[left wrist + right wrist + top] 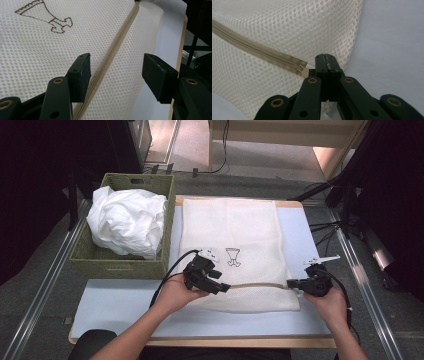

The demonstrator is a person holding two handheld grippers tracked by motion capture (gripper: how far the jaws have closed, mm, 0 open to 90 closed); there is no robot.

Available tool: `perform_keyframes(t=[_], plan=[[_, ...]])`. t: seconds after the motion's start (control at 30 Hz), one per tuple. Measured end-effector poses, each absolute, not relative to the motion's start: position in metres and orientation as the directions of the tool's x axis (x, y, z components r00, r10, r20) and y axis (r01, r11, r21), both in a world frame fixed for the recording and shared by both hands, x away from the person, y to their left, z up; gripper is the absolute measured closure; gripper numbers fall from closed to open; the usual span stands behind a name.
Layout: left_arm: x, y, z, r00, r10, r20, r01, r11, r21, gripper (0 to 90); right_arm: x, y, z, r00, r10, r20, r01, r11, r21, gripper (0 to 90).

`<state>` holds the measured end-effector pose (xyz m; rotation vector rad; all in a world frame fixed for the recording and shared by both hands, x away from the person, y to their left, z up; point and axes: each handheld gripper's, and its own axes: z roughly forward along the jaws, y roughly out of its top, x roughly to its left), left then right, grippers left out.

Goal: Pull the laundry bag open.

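A white mesh laundry bag (230, 225) lies flat on the table, with a brown emblem (233, 257) and a beige zipper (257, 285) across its near end. My left gripper (225, 287) is open at the zipper's left part. In the left gripper view its jaws (116, 72) straddle the zipper (117, 42) without pressing on it. My right gripper (292, 283) is at the zipper's right end. Its jaws (327, 58) are shut right at the slider (302, 68), with a whitish sliver of the pull tab pinched between the pads.
A green woven basket (120, 265) holding crumpled white cloth (127, 220) stands left of the bag. A pale blue mat (120, 305) covers the wooden table. Metal rails run along both sides, and cables lie on the floor at the right.
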<state>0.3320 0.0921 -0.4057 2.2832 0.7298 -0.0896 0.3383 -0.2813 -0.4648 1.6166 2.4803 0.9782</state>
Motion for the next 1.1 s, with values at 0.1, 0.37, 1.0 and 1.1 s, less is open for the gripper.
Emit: perform_keyframes(t=[0.1,0.37,1.0,1.1], plan=[[0.333,0.094,-0.405,0.831,0.486,-0.27,0.535,-0.57,0.623,40.9,0.337,-0.284,-0.464,-0.448,0.842,0.299,0.822,0.257,0.509,90.0],[0.333,0.094,-0.406,0.829,0.488,-0.273,0.538,-0.564,0.626,40.9,0.343,-0.276,-0.467,-0.457,0.843,0.285,0.807,0.257,0.532,90.0],[0.333,0.094,-0.407,0.834,0.483,-0.266,0.532,-0.577,0.62,40.9,0.337,-0.282,-0.469,-0.485,0.783,0.391,0.823,0.257,0.506,90.0],[0.334,0.094,-0.407,0.831,0.487,-0.268,0.536,-0.573,0.62,40.9,0.341,-0.281,-0.469,-0.486,0.783,0.388,0.818,0.251,0.517,90.0]])
